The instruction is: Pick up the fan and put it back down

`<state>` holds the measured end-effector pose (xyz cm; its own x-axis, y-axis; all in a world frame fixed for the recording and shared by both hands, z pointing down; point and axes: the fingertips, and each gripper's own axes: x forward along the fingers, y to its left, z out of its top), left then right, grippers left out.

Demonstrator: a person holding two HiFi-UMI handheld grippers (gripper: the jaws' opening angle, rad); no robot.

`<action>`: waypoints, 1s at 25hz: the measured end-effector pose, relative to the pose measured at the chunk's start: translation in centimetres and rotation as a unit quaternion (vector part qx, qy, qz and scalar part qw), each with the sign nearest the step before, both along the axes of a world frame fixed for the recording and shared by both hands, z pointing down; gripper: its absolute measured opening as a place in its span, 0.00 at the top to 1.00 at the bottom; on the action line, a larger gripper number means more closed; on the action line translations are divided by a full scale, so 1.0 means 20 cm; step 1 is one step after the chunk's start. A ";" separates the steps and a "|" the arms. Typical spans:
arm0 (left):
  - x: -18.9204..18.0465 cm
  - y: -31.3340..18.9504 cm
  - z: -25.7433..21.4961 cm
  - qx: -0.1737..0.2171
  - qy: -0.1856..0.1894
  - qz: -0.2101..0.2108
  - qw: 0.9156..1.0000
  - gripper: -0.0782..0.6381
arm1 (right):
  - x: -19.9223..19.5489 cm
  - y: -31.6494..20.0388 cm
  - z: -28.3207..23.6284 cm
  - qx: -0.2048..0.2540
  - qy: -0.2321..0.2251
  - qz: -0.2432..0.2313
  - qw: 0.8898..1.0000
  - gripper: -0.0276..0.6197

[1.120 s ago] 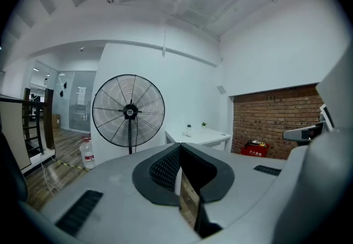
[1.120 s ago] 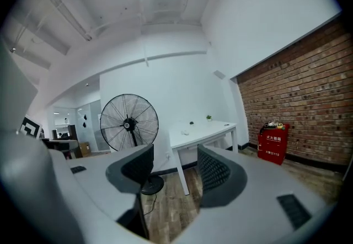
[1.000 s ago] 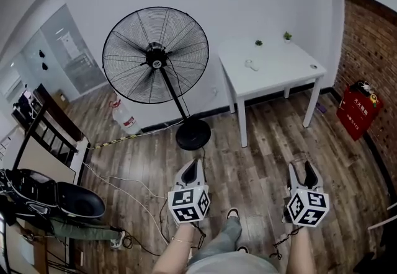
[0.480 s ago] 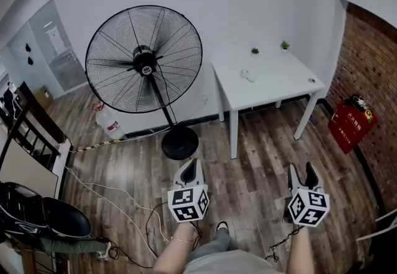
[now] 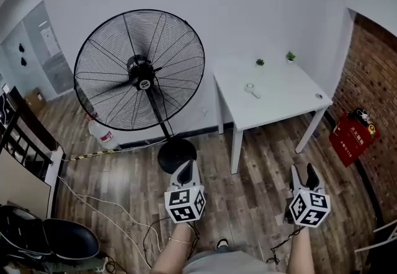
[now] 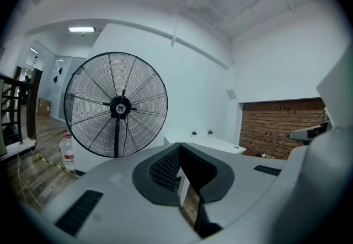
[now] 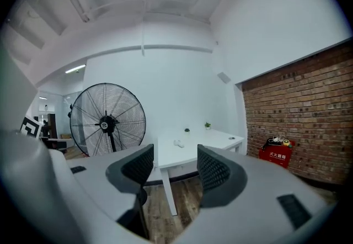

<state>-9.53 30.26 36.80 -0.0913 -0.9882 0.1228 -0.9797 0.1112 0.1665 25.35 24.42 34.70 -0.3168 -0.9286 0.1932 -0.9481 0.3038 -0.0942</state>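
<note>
Wood plank floor (image 5: 260, 173), fan (image 5: 139, 71) upright on its round base beside white table (image 5: 273, 96), brick wall (image 5: 372, 80) at right, bare floor before left gripper (image 5: 185, 166), jaws together, empty, right gripper (image 5: 303, 172), jaws apart, empty.

The room is viewed from head height, steeply downward, with the left gripper (image 5: 187, 168) and right gripper (image 5: 303, 172) caught at the lower edge. From each gripper, a low, wide-angle view is taken forward along its own jaws. The fan (image 5: 139, 77) and the white table (image 5: 273, 90) are shared by all three views, both well apart from the cameras.
</note>
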 end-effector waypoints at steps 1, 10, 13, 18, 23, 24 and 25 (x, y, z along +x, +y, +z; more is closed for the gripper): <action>-0.04 -0.04 0.01 -0.001 0.002 0.000 1.000 0.87 | -0.02 -0.03 0.00 0.000 0.001 0.002 1.000 0.58; -0.16 -0.28 0.12 -0.023 0.019 0.009 0.999 0.88 | -0.08 -0.26 0.04 -0.014 0.017 0.024 0.999 0.58; -0.17 -0.32 0.16 -0.034 0.025 0.012 0.999 0.88 | -0.09 -0.30 0.06 -0.024 0.024 0.029 0.999 0.58; -0.20 -0.40 0.23 -0.050 0.030 0.006 0.998 0.88 | -0.12 -0.43 0.10 -0.035 0.030 0.023 0.999 0.58; -0.27 -0.57 0.23 -0.051 0.025 -0.009 0.998 0.88 | -0.17 -0.67 0.11 -0.031 0.025 0.011 0.999 0.58; -0.28 -0.61 0.23 -0.051 0.023 -0.012 0.998 0.88 | -0.19 -0.72 0.11 -0.030 0.022 0.008 0.999 0.58; -0.29 -0.66 0.22 -0.050 0.020 -0.013 0.998 0.88 | -0.20 -0.77 0.11 -0.029 0.018 0.006 0.999 0.58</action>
